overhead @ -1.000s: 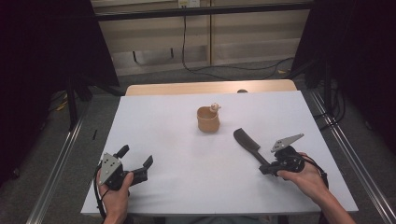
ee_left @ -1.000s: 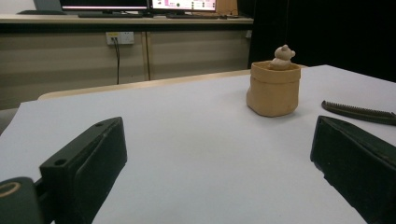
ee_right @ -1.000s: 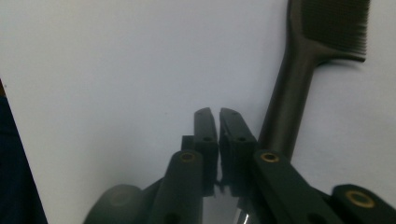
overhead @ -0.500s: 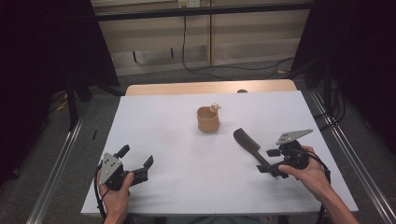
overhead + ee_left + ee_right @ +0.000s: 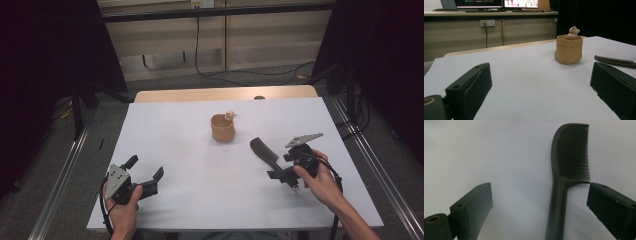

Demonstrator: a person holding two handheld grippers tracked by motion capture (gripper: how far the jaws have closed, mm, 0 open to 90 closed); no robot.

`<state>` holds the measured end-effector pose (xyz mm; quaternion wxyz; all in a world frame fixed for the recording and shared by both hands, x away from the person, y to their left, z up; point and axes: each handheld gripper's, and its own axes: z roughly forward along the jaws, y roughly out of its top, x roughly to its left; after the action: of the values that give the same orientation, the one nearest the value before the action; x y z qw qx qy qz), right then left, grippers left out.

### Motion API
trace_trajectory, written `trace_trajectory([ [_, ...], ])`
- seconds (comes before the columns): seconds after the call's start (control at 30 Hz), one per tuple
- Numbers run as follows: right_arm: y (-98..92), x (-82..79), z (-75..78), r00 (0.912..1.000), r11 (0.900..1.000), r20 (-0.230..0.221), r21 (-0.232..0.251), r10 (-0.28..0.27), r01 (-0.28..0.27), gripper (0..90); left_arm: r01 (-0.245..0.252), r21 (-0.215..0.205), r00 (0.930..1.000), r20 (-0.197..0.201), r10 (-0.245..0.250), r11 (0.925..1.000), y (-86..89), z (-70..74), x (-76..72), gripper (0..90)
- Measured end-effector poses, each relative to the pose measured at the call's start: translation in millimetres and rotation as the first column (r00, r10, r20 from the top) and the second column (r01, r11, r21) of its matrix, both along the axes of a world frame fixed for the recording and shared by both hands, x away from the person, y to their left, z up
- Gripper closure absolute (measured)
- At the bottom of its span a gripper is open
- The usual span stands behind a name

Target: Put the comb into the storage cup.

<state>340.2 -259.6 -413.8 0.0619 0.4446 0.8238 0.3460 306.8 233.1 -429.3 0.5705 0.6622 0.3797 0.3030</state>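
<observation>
Comb (image 5: 566,170) handle end cut off between wide-apart right claw (image 5: 540,207) jaws.

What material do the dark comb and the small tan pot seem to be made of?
The comb looks like moulded plastic: dark, matte, with even fine teeth and a smooth handle. The pot looks like unglazed clay or stiff paper: tan, dull, slightly uneven walls. I cannot tell which.

Left tongs (image 5: 541,87) gape wide over the white tabletop (image 5: 524,72); tan pouch (image 5: 568,49) stands near its far edge, comb (image 5: 614,60) beside it.
</observation>
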Motion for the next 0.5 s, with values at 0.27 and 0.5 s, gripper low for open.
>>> trace_trajectory([
  [0.27,0.8,14.6,-1.8,0.9978,0.999,-0.063,-0.047,-0.021,0.018,5.8,0.012,0.006,0.9998,-0.018,-0.012,0.9999,0.1,-1.2,1.2,3.8],
  [0.5,0.3,25.2,2.2,0.9937,0.996,-0.112,-0.084,0.001,-0.011,7.2,0.019,0.013,0.9995,-0.027,-0.018,0.9997,-1.1,-1.8,1.6,3.6],
])
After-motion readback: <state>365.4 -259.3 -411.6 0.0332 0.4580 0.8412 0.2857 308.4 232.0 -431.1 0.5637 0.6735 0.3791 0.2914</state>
